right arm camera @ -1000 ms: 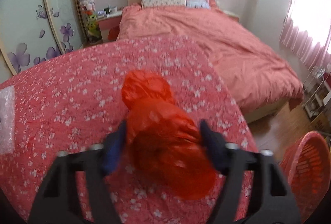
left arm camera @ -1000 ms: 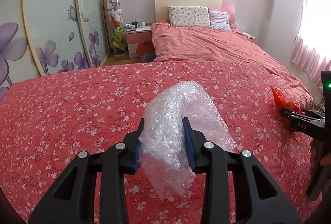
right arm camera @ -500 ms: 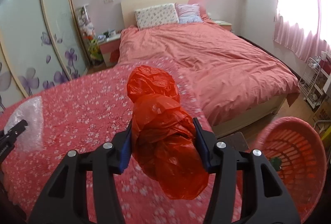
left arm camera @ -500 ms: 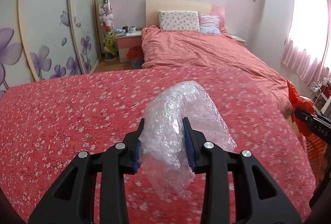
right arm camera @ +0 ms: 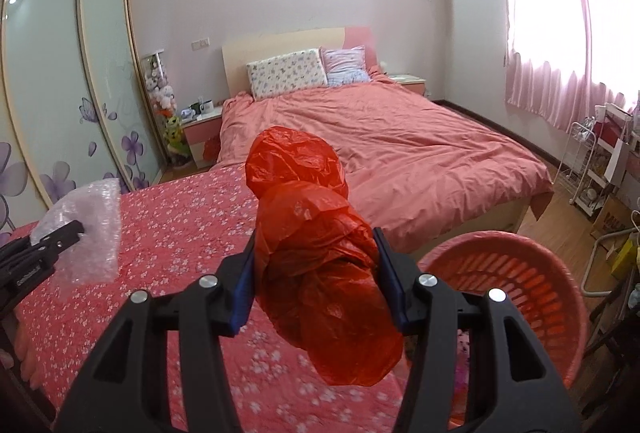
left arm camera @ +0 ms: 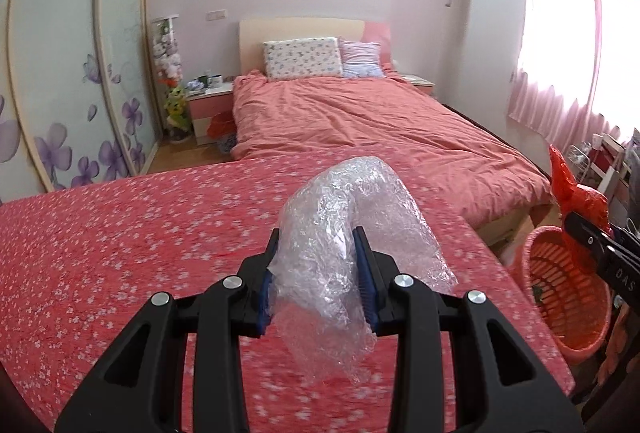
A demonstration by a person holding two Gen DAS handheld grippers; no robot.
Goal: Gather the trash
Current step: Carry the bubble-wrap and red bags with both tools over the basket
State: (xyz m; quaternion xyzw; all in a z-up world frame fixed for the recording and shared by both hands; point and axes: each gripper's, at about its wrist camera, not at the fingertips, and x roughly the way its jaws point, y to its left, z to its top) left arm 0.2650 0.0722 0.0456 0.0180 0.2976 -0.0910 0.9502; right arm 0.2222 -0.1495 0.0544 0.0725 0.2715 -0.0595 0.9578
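My left gripper is shut on a crumpled clear bubble wrap, held above the red floral cloth; it also shows in the right wrist view. My right gripper is shut on a crumpled red plastic bag, held near the cloth's right edge. The bag also shows at the far right of the left wrist view. A red slotted basket stands on the floor just right of the right gripper, also in the left wrist view.
A bed with a pink cover stands behind the cloth-covered surface. A nightstand and sliding wardrobe doors are at the left. A white wire rack and boxes stand at the right by the curtained window.
Both grippers have risen and swung right, still holding their trash. The red basket has come into view and now lies close beside the right gripper.
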